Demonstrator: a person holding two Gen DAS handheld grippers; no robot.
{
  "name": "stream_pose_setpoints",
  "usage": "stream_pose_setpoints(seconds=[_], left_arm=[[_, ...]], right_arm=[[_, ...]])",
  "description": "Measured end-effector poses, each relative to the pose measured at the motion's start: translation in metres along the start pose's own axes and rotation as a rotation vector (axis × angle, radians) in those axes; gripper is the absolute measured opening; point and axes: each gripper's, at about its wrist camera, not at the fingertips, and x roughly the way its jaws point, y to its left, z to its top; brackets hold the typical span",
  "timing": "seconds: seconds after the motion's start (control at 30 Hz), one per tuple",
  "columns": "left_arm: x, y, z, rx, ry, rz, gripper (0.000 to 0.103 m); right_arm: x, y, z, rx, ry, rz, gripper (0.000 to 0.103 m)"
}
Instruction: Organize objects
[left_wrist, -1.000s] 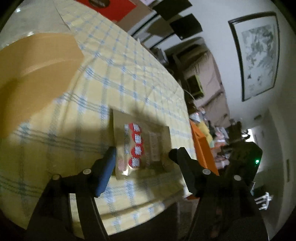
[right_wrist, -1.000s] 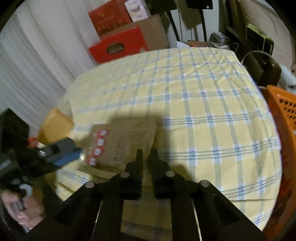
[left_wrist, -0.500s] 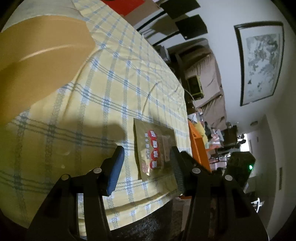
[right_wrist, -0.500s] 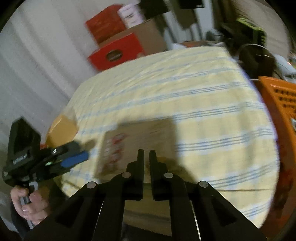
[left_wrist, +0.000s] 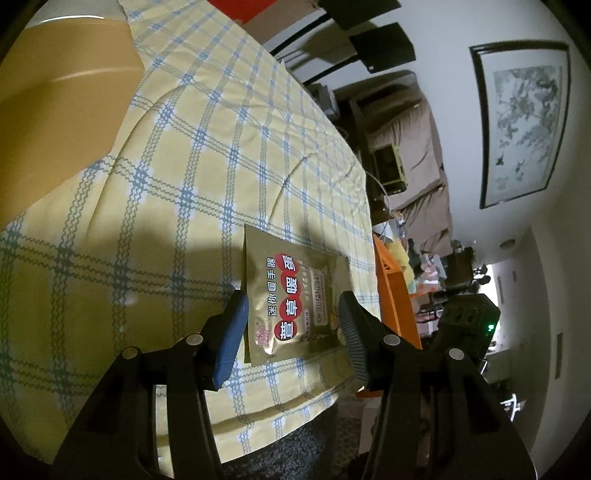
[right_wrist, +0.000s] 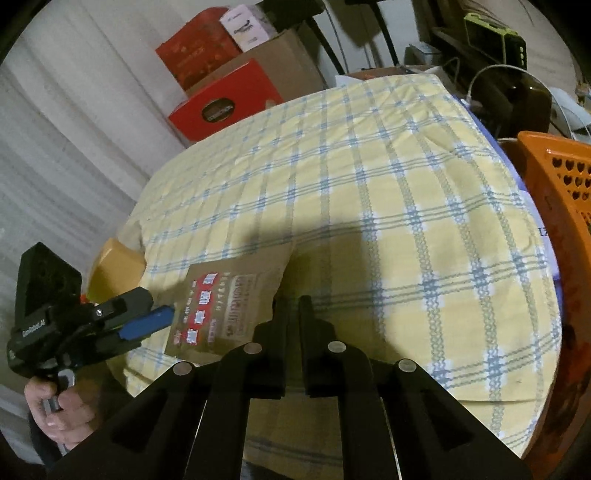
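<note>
A flat gold packet (left_wrist: 295, 295) with red round labels lies on the yellow checked tablecloth (left_wrist: 207, 166) near its front edge. My left gripper (left_wrist: 292, 297) stands open, its blue pads (left_wrist: 236, 321) level with the packet's two long sides at its near end, and the packet still rests flat. In the right wrist view the left gripper (right_wrist: 159, 306), held by a hand, reaches the packet (right_wrist: 229, 299) from the left. My right gripper (right_wrist: 292, 301) is shut with nothing in it, and it hovers just off the packet's right corner.
An orange perforated basket (right_wrist: 561, 184) stands off the table's right side, and the left wrist view shows the basket (left_wrist: 391, 288) past the packet. A tan box (left_wrist: 62, 103) sits on the table's left part. Red cartons (right_wrist: 221, 103) are stacked behind the table.
The left jaws have narrowed and now frame the packet's near end. The packet lies where it was. The right gripper stayed shut and drifted a little beside the packet.
</note>
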Motion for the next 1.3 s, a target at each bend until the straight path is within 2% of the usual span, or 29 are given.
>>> stream_pose_setpoints(seconds=[0.13,0.33,0.43,0.57,0.77,0.83,0.93,1.03,1.1,1.23,1.3], left_arm=[[-0.002,0.002,0.001,-0.006,0.003,-0.018,0.046],[-0.002,0.002,0.0,0.004,0.004,-0.002,0.043],[-0.004,0.006,0.0,-0.012,0.0,-0.009,0.042],[-0.004,0.007,-0.001,-0.008,0.001,-0.001,0.041],[-0.004,0.007,-0.002,-0.005,-0.001,-0.002,0.041],[-0.004,0.007,-0.003,-0.001,-0.002,0.005,0.041],[-0.004,0.005,-0.003,0.005,-0.006,0.008,0.041],[-0.005,0.005,-0.003,0.002,-0.005,0.005,0.041],[-0.004,0.003,-0.003,0.003,-0.005,0.006,0.041],[-0.004,0.003,-0.003,0.006,-0.007,0.008,0.041],[-0.004,0.004,-0.003,0.004,-0.006,0.006,0.041]], right_arm=[[-0.001,-0.004,-0.001,0.027,0.004,0.029,0.005],[-0.003,-0.019,0.0,0.112,-0.002,0.086,0.008],[-0.004,-0.02,0.001,0.127,-0.001,0.106,0.013],[-0.01,-0.026,0.001,0.154,-0.002,0.135,0.027],[-0.011,-0.029,-0.001,0.179,-0.009,0.143,0.027],[-0.011,-0.032,-0.001,0.208,-0.015,0.17,0.027],[-0.009,-0.036,-0.003,0.269,-0.006,0.254,0.027],[-0.006,-0.026,-0.002,0.224,0.014,0.18,0.022],[-0.006,-0.021,-0.002,0.21,0.008,0.155,0.022],[0.0,-0.011,-0.002,0.177,0.01,0.14,0.022],[0.005,-0.006,-0.004,0.156,0.022,0.139,0.016]])
